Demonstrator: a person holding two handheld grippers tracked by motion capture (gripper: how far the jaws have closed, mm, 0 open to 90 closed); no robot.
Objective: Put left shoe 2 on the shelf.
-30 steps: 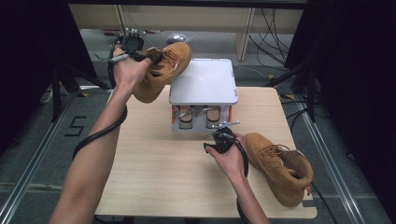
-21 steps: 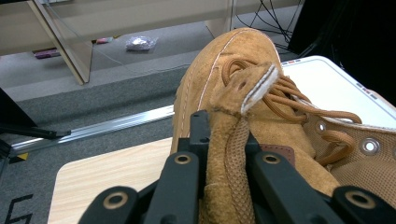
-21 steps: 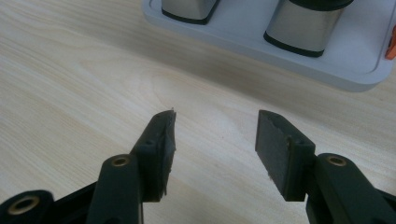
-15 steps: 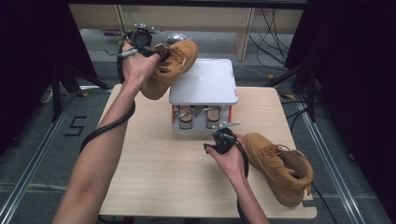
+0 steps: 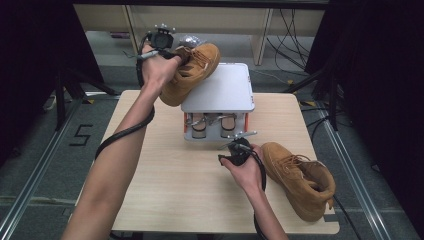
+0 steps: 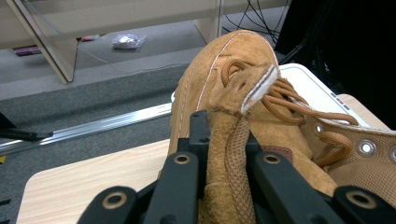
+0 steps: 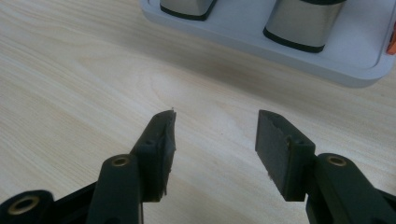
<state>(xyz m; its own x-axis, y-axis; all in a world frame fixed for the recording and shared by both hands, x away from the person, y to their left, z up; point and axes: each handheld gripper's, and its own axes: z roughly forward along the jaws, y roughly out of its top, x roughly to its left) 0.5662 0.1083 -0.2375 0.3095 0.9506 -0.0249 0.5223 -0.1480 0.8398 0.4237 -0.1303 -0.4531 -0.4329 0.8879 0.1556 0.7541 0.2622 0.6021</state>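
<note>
A tan suede lace-up boot (image 5: 197, 67) hangs in the air over the table's far left, its toe above the flat white top of a small rack (image 5: 220, 90). My left gripper (image 5: 177, 52) is shut on it. In the left gripper view the jaws of the left gripper (image 6: 226, 135) pinch the boot's (image 6: 224, 70) collar and tongue. A second, matching boot (image 5: 300, 177) lies on the table at the right. Just left of it, in front of the rack, my right gripper (image 5: 236, 142) stands open. The right gripper (image 7: 215, 135) hovers low over bare wood with nothing between its pads.
The light wooden table (image 5: 165, 185) has free room at its left and front. Under the rack's top, two metal cylinders (image 7: 299, 18) stand on its white base (image 7: 327, 60). Cables trail from both grippers. Grey floor and a metal rail lie beyond the table's far edge.
My left hand has carried the boot to the right and farther back, toward the rack's top. The right hand and its gripper have stayed where they were.
</note>
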